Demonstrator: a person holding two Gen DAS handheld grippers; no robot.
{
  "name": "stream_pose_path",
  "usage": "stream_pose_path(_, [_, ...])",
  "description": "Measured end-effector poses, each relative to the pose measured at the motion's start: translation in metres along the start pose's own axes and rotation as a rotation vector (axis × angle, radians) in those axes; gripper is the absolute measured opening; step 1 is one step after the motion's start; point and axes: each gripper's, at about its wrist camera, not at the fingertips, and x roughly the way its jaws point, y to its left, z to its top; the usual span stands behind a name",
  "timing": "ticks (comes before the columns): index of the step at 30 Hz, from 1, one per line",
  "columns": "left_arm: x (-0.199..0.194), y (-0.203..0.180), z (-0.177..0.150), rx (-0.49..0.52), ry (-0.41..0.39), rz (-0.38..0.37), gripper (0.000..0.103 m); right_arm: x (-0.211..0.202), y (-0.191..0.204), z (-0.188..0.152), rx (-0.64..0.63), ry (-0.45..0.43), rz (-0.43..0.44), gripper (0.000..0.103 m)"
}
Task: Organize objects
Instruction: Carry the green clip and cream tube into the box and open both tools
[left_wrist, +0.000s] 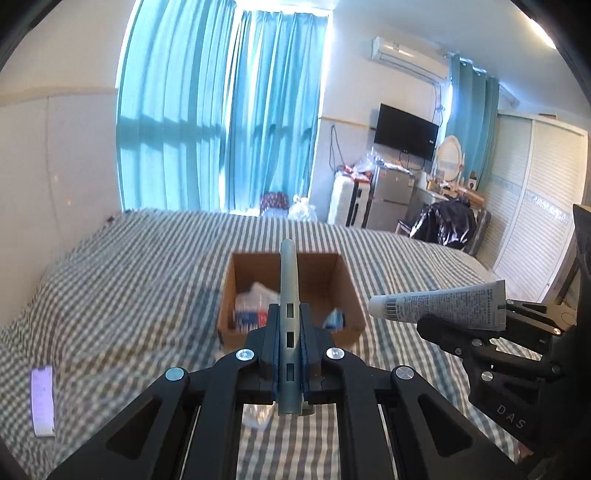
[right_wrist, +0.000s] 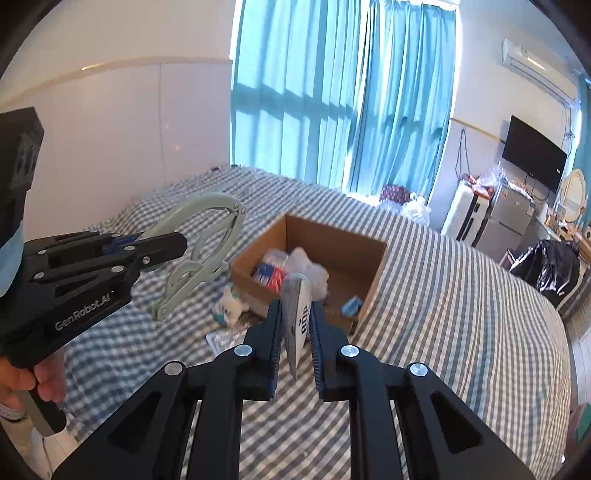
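Note:
My left gripper (left_wrist: 289, 314) is shut on a pale green plastic clip hanger (left_wrist: 288, 295), held in the air over the open cardboard box (left_wrist: 354, 295) on the bed. From the right wrist view the hanger (right_wrist: 201, 254) hangs from that gripper (right_wrist: 162, 245), left of the box (right_wrist: 373, 273). My right gripper (right_wrist: 295, 325) is shut on a white tube (right_wrist: 297, 317) printed "BOP". In the left wrist view the tube (left_wrist: 439, 306) sticks out leftward from the right gripper (left_wrist: 480, 325), beside the box. The box holds a red-blue packet (right_wrist: 267, 275) and plastic bags.
The bed has a grey-white checked cover (left_wrist: 129, 295). A purple-white paper slip (left_wrist: 42, 398) lies at its left. A small white plush toy (right_wrist: 229, 306) and a clear packet (right_wrist: 225, 338) lie in front of the box. Teal curtains, a fridge and a wardrobe stand beyond the bed.

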Motion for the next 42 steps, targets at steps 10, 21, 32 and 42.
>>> stream_pose_path(10, [0.060,0.006,0.047,0.006,-0.020,0.001,0.008,0.047,-0.029,0.057,0.002,-0.029,-0.022,0.014])
stream_pose_path(21, [0.160,0.006,0.064,0.034,0.021,0.011,0.008,0.150,-0.085,0.082,0.056,0.025,-0.033,0.014])
stream_pose_path(32, [0.240,0.009,0.027,0.042,0.147,-0.003,0.008,0.257,-0.112,0.061,0.091,0.166,-0.001,0.014])
stream_pose_path(42, [0.260,0.014,-0.003,0.038,0.227,-0.014,0.008,0.282,-0.126,0.029,0.137,0.228,0.041,0.015])
